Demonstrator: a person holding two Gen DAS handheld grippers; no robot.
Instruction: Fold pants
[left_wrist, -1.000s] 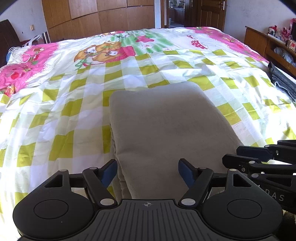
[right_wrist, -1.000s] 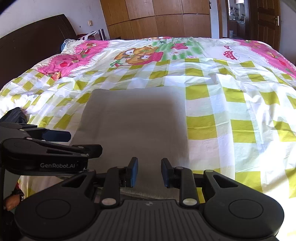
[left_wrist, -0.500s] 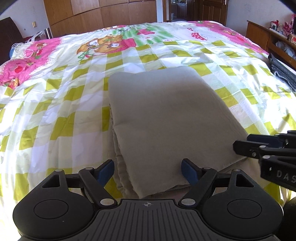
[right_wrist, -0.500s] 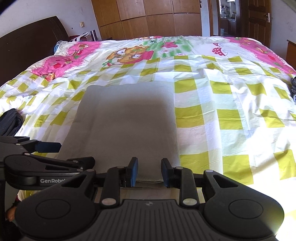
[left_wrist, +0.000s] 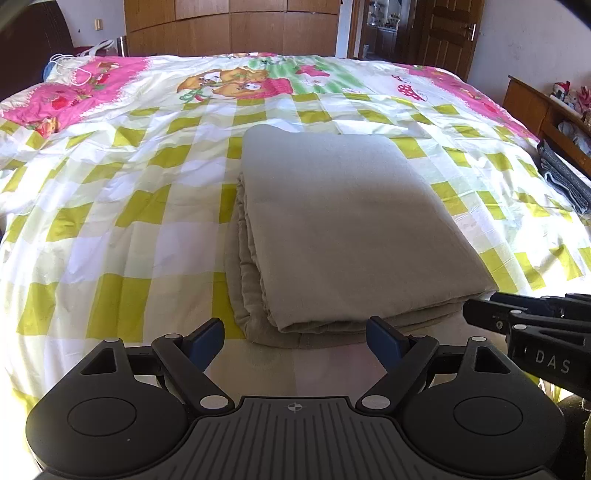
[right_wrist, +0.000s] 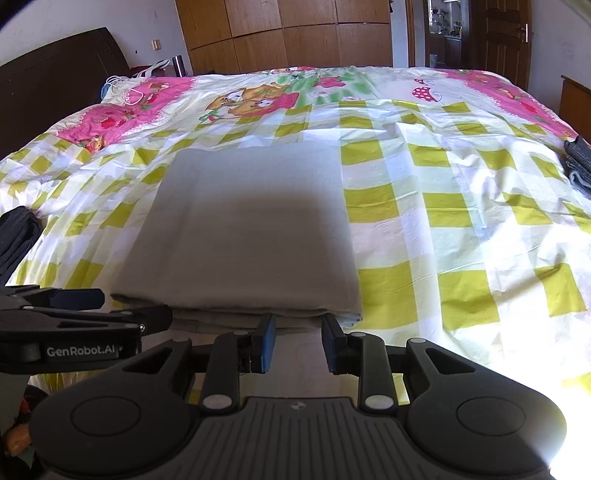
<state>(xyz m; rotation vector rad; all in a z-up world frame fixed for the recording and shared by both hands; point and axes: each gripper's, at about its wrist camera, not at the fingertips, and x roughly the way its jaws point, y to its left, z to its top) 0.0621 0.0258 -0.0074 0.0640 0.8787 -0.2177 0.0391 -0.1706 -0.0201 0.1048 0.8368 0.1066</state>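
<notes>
Both grippers are backing off toward the near edge of the bed: the folded grey pants (left_wrist: 347, 229), earlier reaching between the fingers, are now lying clear ahead on the checked duvet (left_wrist: 122, 206). Left gripper (left_wrist: 295, 341) is opening its jaws wider, nothing between them. Right gripper (right_wrist: 295, 345) is sitting part-open, gripping nothing. Fold is looking finished; hands are releasing.

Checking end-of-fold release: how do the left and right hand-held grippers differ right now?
The left hand-held gripper has its jaws spread wide and opening; the right hand-held gripper has them much narrower. The left sits before the folded pants' layered corner, the right before the opposite near corner. Both are empty, just short of the pants' near edge.
</notes>
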